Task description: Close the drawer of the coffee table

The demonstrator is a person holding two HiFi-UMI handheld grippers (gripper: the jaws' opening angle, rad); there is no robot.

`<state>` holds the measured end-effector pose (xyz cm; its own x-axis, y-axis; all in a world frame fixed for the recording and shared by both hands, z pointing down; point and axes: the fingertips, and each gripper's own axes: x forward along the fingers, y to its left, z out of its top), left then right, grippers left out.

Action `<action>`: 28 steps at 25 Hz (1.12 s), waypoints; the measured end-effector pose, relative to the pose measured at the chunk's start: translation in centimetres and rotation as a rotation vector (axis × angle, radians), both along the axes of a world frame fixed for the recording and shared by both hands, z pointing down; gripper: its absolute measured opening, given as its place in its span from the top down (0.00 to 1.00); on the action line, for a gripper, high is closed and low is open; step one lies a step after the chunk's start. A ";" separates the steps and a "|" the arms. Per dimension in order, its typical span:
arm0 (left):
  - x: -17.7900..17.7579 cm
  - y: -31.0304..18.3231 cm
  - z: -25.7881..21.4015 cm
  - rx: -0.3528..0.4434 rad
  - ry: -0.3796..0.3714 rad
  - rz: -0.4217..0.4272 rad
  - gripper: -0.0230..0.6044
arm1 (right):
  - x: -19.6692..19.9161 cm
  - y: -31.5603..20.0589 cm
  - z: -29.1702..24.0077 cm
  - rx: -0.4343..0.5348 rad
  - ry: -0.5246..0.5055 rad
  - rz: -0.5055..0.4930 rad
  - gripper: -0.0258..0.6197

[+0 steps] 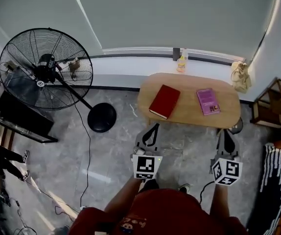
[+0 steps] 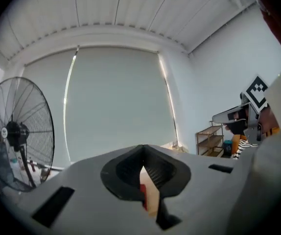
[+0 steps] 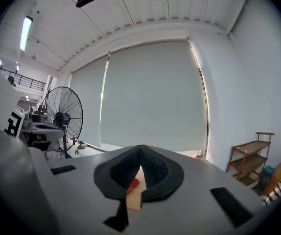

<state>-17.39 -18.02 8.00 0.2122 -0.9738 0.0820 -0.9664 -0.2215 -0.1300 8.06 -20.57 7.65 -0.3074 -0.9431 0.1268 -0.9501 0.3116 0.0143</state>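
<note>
The oval wooden coffee table [image 1: 189,114] stands on the grey floor ahead of me, with a red book [image 1: 165,101] and a purple book [image 1: 208,101] on top. No drawer shows from this angle. My left gripper [image 1: 152,127] hovers above the table's near left edge, jaws together and empty. My right gripper [image 1: 226,132] hangs over the near right edge, also shut and empty. In the left gripper view the left gripper [image 2: 142,147] has its jaw tips meeting, with a sliver of red book [image 2: 142,192] below. The right gripper [image 3: 141,148] likewise shows closed tips above the table [image 3: 136,196].
A large black floor fan [image 1: 45,70] with a round base [image 1: 102,117] stands to the left, its cable trailing over the floor. A wooden shelf [image 1: 272,104] is at the right. A bottle [image 1: 181,62] and a bag [image 1: 240,76] sit on the window ledge behind.
</note>
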 end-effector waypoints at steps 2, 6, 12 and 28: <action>-0.5 0.5 -3.5 0.116 -0.003 0.008 0.95 | 0.0 0.3 -2.7 0.080 0.017 -0.001 0.96; -1.5 1.8 -7.9 0.284 -0.084 0.040 0.95 | -0.4 2.0 -7.1 0.299 0.028 -0.043 0.96; -3.4 2.0 -8.5 0.306 -0.035 -0.014 0.95 | -0.7 2.3 -7.2 0.315 0.048 -0.043 0.96; -3.4 1.9 -7.3 0.273 -0.015 -0.039 0.95 | 0.0 1.4 -5.5 0.258 0.042 -0.026 0.96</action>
<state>-20.74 -16.15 0.69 0.1752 -0.9676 -0.1817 -0.9711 -0.1394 -0.1938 8.11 -19.17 2.13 -0.3312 -0.9378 -0.1036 -0.9388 0.3166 0.1356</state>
